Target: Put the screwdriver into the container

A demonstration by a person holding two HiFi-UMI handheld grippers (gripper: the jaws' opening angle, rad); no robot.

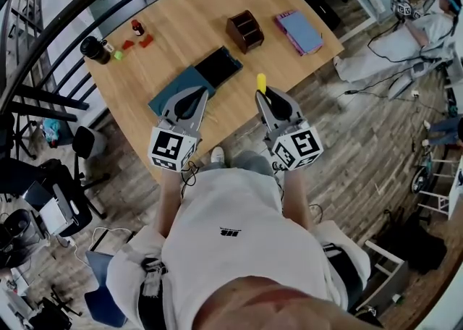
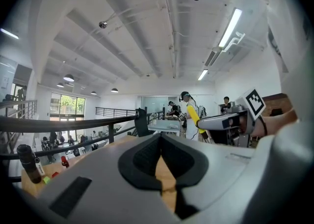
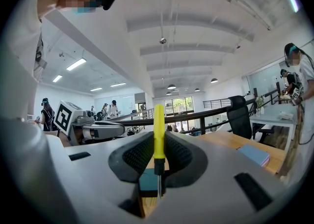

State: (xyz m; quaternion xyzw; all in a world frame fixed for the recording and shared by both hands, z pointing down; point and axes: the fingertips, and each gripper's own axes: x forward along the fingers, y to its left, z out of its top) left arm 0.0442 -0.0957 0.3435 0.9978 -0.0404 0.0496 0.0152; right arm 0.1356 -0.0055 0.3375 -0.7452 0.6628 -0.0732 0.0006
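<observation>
My right gripper (image 1: 266, 100) is clamped on the screwdriver (image 1: 261, 82), yellow handle poking past the jaws. Left gripper (image 1: 189, 102) jaws are together, empty. The container (image 1: 244, 30) is well apart across the surface (image 1: 181, 24). Risk: the screwdriver pivots or slips on the reach, or clips the rim.

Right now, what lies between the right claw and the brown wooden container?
Only bare wooden tabletop separates the right claw from the brown wooden container, in the head view.
</observation>
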